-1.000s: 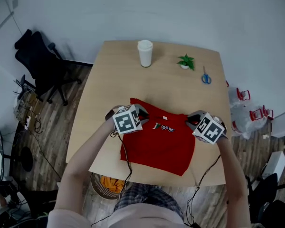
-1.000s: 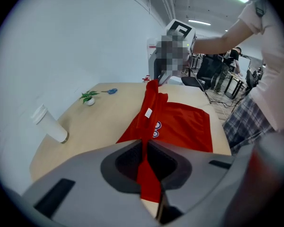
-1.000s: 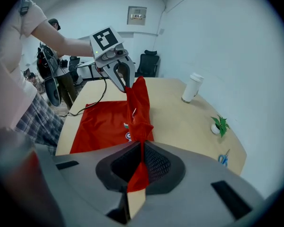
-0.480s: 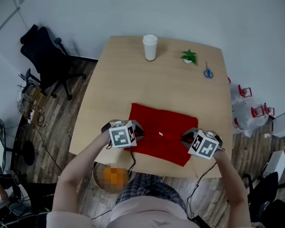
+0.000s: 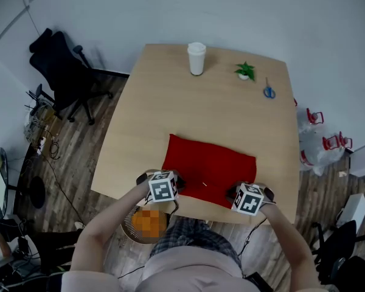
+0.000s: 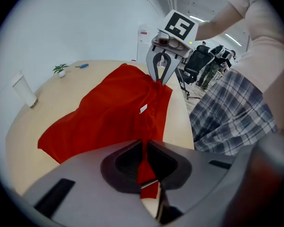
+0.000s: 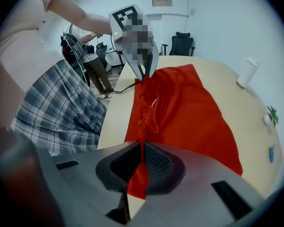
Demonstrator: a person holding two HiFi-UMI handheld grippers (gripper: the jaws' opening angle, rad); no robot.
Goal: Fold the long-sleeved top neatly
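Head view: left gripper (image 5: 169, 183), right gripper (image 5: 236, 194) both pinched shut on the red top (image 5: 210, 165) — seemingly mid-fold; next, lay its edge flat — release.

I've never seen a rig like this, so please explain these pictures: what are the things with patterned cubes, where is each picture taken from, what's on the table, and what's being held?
There is no robot here. A person holds a two-jaw gripper in each hand, and the patterned cubes are part of those grippers. One picture comes from a camera on the person's head, looking steeply down. The other two come from cameras riding on the left gripper and the right gripper, each looking along its own jaws. On the wooden table lies a red top. At the far side stand a white cup and a potted plant, with scissors lying beside them. Each gripper is shut on the edge of the red top nearest the person, one towards each end.
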